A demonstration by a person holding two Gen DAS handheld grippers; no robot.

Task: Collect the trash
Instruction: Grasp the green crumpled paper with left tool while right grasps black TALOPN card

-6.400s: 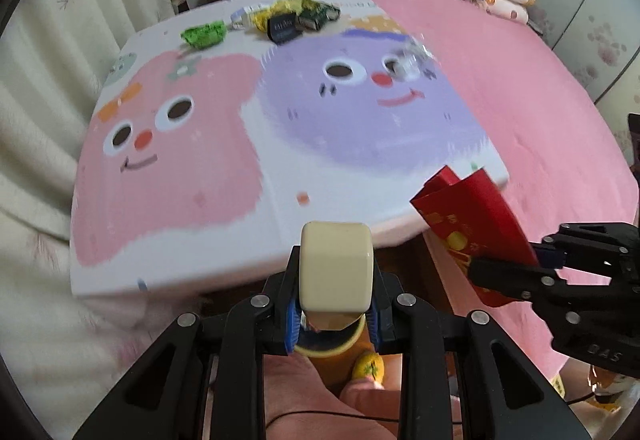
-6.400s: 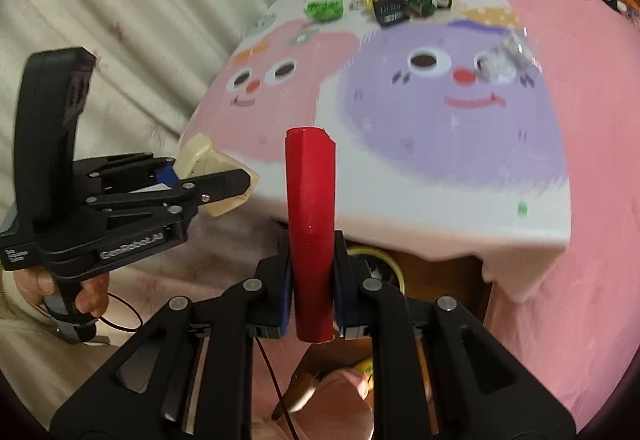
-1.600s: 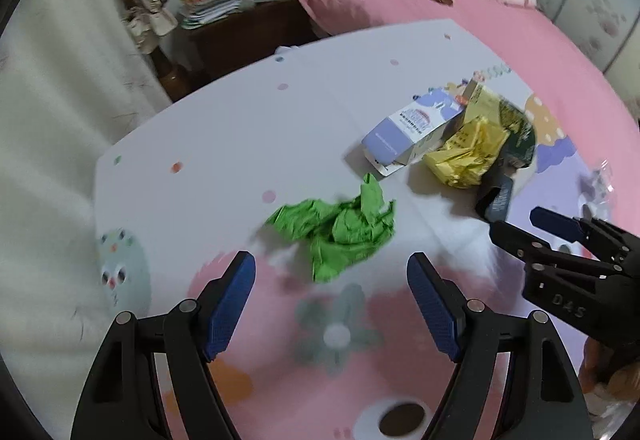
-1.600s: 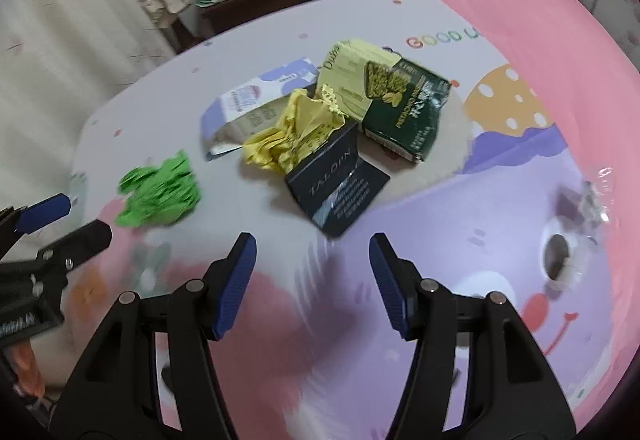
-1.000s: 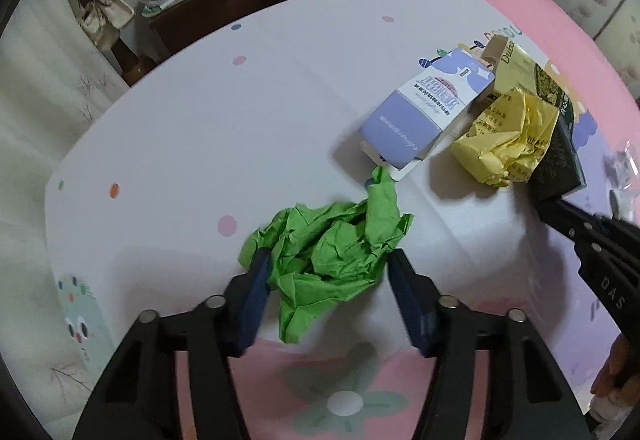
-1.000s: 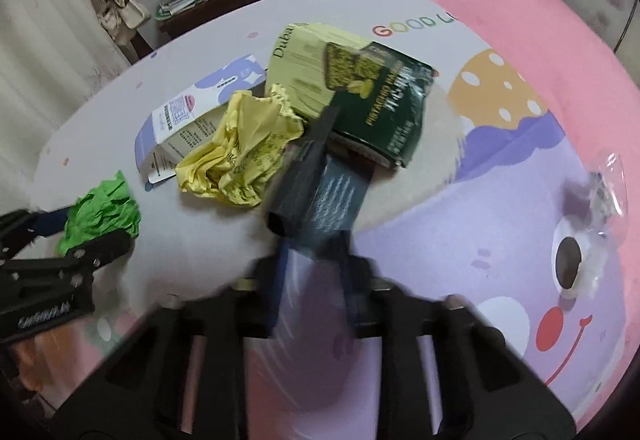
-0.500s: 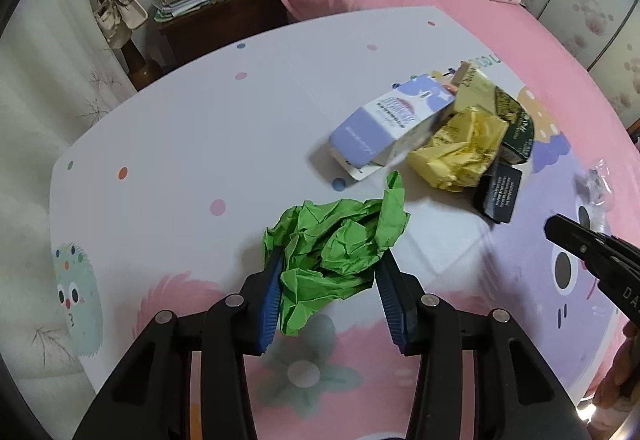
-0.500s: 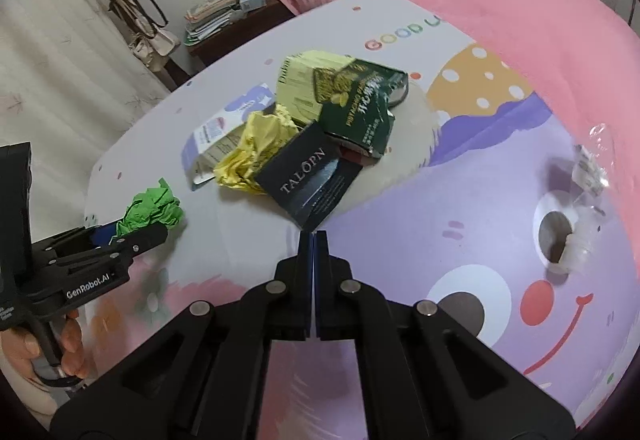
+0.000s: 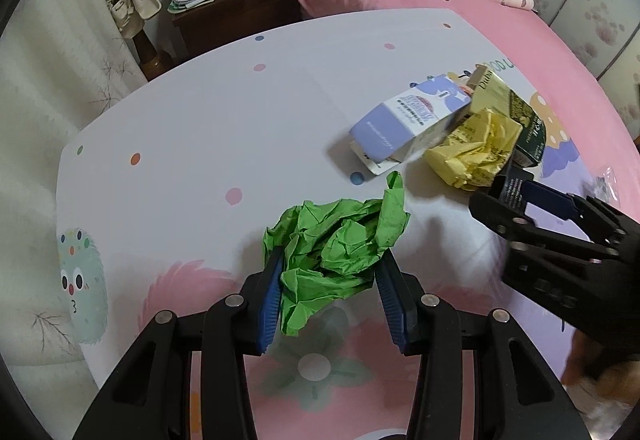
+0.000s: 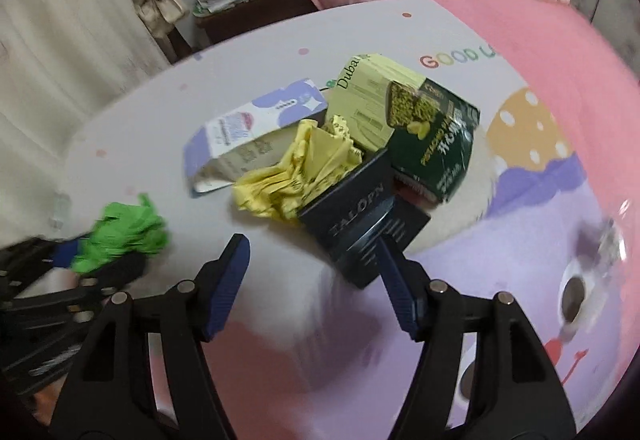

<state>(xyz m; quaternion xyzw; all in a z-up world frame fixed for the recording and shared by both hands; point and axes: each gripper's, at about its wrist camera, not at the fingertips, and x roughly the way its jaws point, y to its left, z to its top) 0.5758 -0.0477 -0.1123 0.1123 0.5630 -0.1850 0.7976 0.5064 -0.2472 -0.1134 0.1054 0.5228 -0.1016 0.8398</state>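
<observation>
So the green crumpled paper ball (image 9: 336,240) is the piece in play right now. It sits pinched between the blue pads of the left gripper (image 9: 330,292), at the near edge of the worktop (image 9: 208,112) over the pink part of the printed cover. Looks like it's just off the surface or barely brushing it, can't say for sure.

The right gripper (image 10: 312,280) has just been opening its jaws, and they stand well apart with nothing clamped. The dark box (image 10: 360,216) marked TALOPN is right ahead, its near corner just reaching in by the right-hand pad, but the pads aren't pressing it.

My read: we're at the pick-up step, one piece secured and a second being lined up. Next move probably needs the right gripper pushed further over the dark box so both pads get flat sides, since it lies at an angle against the pile.

Count of trash I can see:
- one green ball
- one yellow crumpled paper ball (image 10: 296,172)
- one purple-and-white carton (image 10: 248,132)
- one pale green and dark snack box (image 10: 404,128)
- one dark box
- one bit of clear plastic (image 10: 600,240) well off to the right, blurry
</observation>
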